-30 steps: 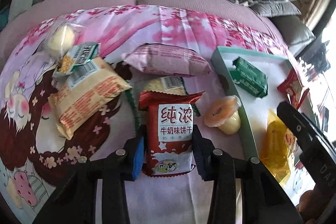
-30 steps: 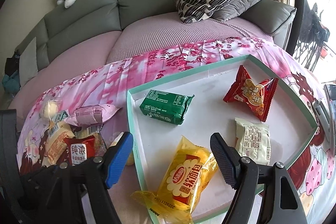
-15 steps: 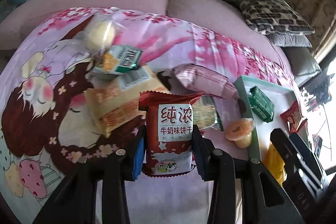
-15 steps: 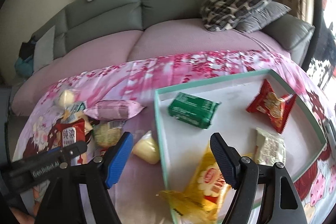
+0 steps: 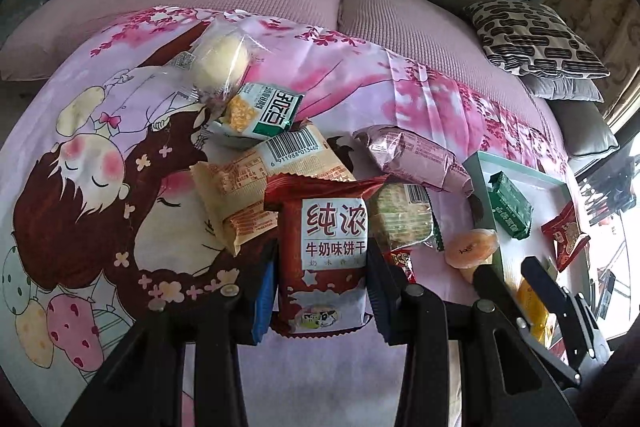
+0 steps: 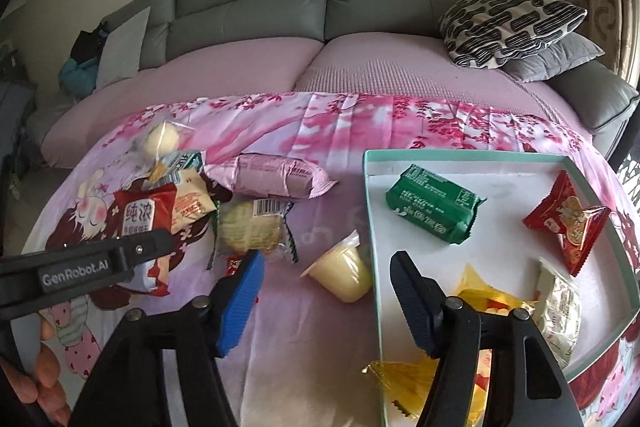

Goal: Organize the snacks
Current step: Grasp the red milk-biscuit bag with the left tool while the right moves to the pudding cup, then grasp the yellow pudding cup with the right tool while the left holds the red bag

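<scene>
The left gripper (image 5: 322, 291) is clamping a glossy red biscuit packet (image 5: 323, 255) by its crinkled sides, over the printed pink cloth (image 5: 100, 187) beside a heap of foil and plastic wrappers. The right gripper (image 6: 326, 291), its ribbed jaws closing on nothing, is hovering above a round jelly cup (image 6: 344, 271) lying tipped just outside the flat teal-rimmed tray (image 6: 370, 211)
</scene>
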`<state>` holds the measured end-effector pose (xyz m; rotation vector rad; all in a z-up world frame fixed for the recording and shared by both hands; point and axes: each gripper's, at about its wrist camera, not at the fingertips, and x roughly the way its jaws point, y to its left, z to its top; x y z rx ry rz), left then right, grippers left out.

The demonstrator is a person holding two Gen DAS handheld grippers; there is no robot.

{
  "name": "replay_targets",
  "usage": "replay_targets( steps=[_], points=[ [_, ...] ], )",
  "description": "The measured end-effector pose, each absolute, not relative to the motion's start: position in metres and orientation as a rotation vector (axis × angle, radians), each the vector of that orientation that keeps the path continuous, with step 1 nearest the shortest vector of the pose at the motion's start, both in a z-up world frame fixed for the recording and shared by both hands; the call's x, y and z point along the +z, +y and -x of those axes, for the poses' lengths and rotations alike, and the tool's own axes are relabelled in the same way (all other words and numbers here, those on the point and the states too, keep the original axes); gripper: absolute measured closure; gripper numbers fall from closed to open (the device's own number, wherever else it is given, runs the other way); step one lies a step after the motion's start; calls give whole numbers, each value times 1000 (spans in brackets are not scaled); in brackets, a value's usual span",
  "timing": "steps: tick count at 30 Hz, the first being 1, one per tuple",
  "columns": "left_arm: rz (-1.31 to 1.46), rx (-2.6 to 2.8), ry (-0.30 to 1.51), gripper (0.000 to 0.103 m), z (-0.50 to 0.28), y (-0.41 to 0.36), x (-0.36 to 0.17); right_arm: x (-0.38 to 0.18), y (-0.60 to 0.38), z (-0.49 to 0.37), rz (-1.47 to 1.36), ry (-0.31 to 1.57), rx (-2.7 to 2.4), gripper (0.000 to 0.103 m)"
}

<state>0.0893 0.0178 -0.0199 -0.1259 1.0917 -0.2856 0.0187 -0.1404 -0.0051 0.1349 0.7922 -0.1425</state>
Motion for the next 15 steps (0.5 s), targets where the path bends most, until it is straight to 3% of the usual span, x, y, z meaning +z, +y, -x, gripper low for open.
replay_targets(
  steps=[3, 15],
  points=[
    [128, -286, 1091, 61, -89, 18, -20, -8, -136, -21, -126, 798, -124, 40],
    [143, -288, 1084, 61, -90, 20, -18, -24, -136, -31, -127, 847, -111, 42]
  ],
)
